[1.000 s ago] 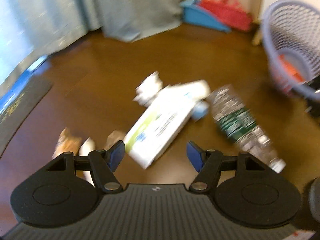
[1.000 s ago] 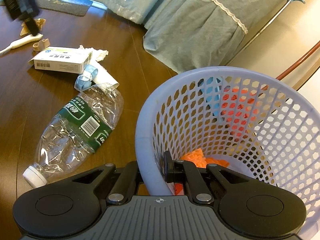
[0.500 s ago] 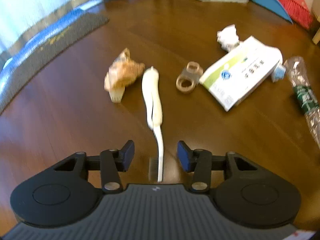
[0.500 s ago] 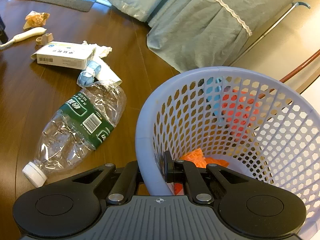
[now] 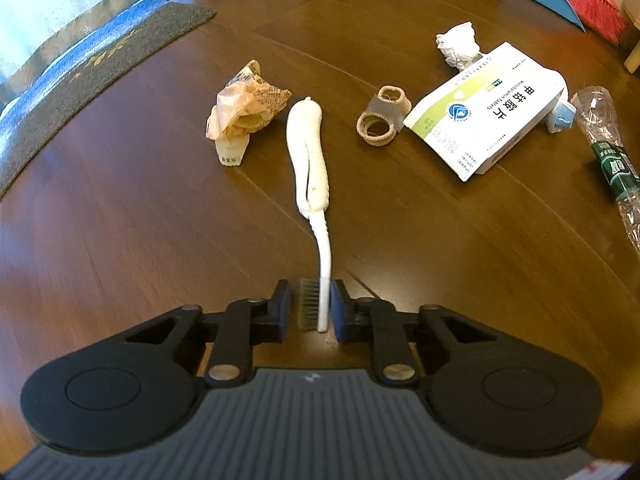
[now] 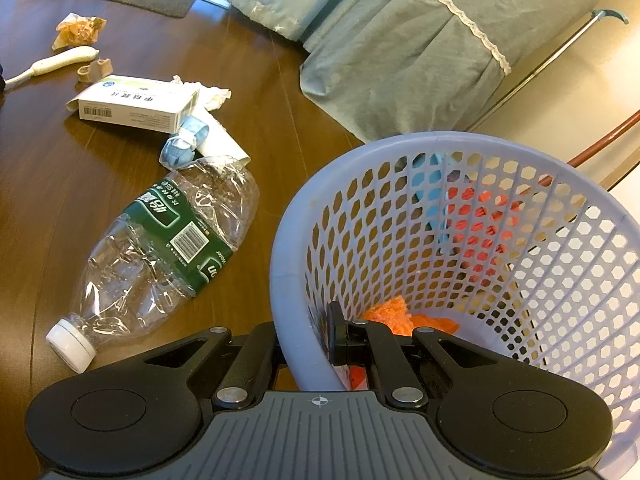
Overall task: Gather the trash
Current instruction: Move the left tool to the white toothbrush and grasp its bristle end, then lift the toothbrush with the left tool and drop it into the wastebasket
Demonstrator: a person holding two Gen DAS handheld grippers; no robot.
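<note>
a: since the earlier frames the left gripper (image 5: 311,307) has swung off the carton and bottle, dropped over the white toothbrush (image 5: 310,168) and drawn its jaws in; the bristle head now sits between the blue pads, which look pressed on it.

b: and the right gripper (image 6: 304,338)?

a: no change. it is clamped on the rim of the lilac basket (image 6: 288,248), one finger inside, one outside, with something orange lying at the bottom.

b: so which step is this?

a: i'd say the pickup of the toothbrush, grip just made. the handle lies flat on the brown floor (image 5: 120,220), pointing away from the camera. next it wants a straight lift, then a carry over to the basket and a release above the opening; held by the head, the long handle may droop or swing.

b: anything readable?

a: the white and green carton (image 5: 490,110) carries chinese characters with small latin print beside them ending in "tablets", and a barcode on its side in the right view. the crushed bottle (image 6: 168,248) has a dark green label with white chinese characters and a barcode.
</note>
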